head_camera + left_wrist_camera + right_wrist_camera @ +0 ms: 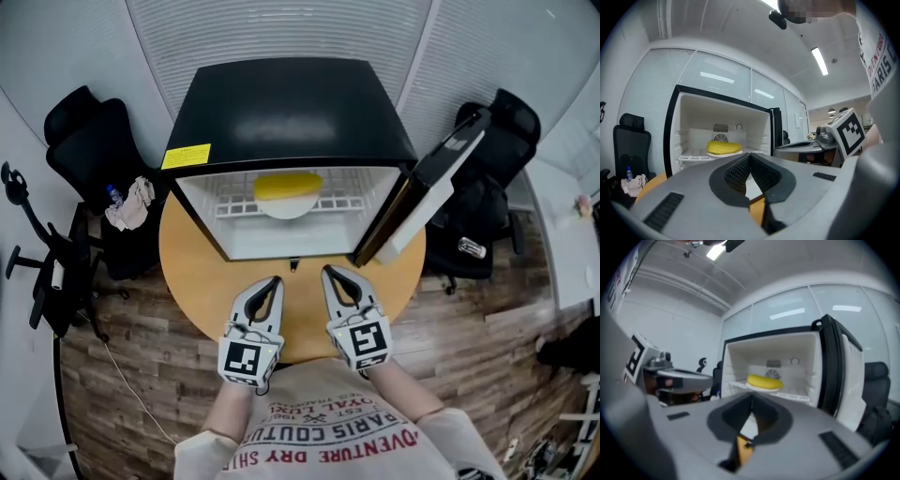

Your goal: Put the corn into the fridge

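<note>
While the fridge (291, 103) gapes, apparent corn (287, 186) lies inside.

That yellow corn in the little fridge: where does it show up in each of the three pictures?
Head view: the corn is top centre, on a white plate inside the fridge.
Left gripper view: corn left of centre, in the fridge.
Right gripper view: corn near the centre, in the fridge.
Shared landmark: the open fridge door, always to the corn's right.
</note>
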### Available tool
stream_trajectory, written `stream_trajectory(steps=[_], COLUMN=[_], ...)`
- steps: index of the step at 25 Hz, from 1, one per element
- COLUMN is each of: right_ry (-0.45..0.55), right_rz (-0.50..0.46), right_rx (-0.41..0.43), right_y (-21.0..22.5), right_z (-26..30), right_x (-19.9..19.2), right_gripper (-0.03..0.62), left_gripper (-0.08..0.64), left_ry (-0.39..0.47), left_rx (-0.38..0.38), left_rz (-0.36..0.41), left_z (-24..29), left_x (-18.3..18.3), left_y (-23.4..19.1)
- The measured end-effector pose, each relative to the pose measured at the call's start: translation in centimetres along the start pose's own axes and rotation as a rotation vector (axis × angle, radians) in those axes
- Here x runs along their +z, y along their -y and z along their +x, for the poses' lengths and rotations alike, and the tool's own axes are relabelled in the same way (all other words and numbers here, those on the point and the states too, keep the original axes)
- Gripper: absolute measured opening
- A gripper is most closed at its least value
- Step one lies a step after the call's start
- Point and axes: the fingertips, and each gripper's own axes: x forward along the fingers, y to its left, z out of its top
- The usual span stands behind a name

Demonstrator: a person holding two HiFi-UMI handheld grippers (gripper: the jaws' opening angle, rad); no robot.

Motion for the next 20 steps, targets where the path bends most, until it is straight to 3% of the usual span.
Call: stream_trajectory(steps=[14,20], right_ry=[0.007,-0.039], right_rz=[0.027,0.041], right_rx=[0.020,-0.031], right_y=[0.3,0.8], right_z=[-0.1,-0.1], right_x=[1.7,1.9], right_gripper=[0.028,0.028], left_gripper=[0.031,0.031], left_ry=[0.024,0.008], left_rx=[-0.018,-0.005], left_rz=[0.025,0.030], left_z=[0.4,0.6], left_x=[1.3,1.1], left_y=[0.4,0.2])
